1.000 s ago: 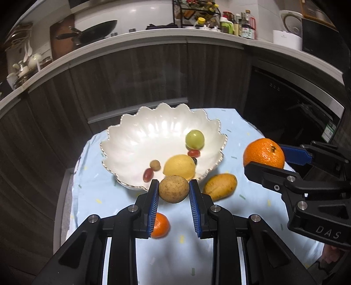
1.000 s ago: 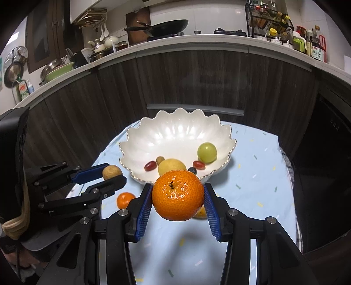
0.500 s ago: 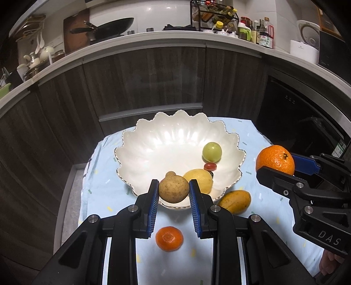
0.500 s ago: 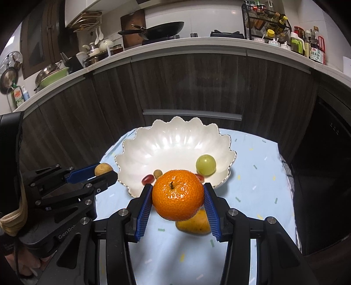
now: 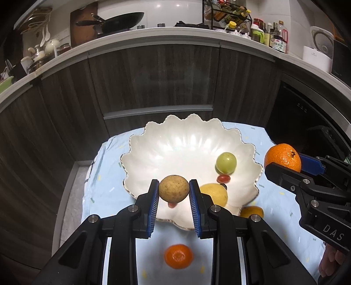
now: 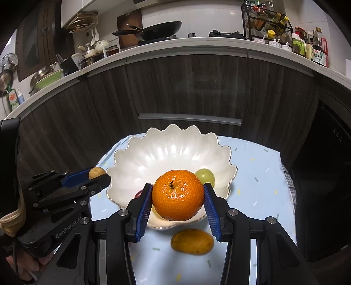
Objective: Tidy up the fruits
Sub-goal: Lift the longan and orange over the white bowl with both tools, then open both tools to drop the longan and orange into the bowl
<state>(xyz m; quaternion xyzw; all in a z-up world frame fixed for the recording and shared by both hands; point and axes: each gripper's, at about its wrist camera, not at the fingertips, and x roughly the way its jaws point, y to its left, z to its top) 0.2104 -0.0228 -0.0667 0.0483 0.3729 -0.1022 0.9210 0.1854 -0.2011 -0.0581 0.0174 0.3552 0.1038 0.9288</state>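
My left gripper (image 5: 174, 190) is shut on a small round brown fruit (image 5: 174, 188), held over the near rim of the white scalloped bowl (image 5: 175, 144). My right gripper (image 6: 177, 197) is shut on a large orange (image 6: 177, 195), also above the bowl's (image 6: 166, 151) near edge. Inside the bowl lie a green grape (image 5: 226, 162), a yellow lemon (image 5: 216, 194) and a red cherry tomato (image 5: 223, 178). On the light blue cloth, a small tangerine (image 5: 178, 256) and a yellow mango (image 6: 192, 241) rest in front of the bowl.
The small table with the blue cloth (image 6: 258, 186) stands before dark wooden cabinets (image 5: 153, 83). A counter above them carries a wok (image 5: 116, 20), bottles (image 5: 276, 39) and a rice cooker (image 5: 320, 50). A dark oven front (image 6: 329, 164) is at the right.
Both grippers moved forward toward the bowl with their fruits still held. The fruits now hang over the bowl's near rim, and the tangerine and mango have slid lower in view.
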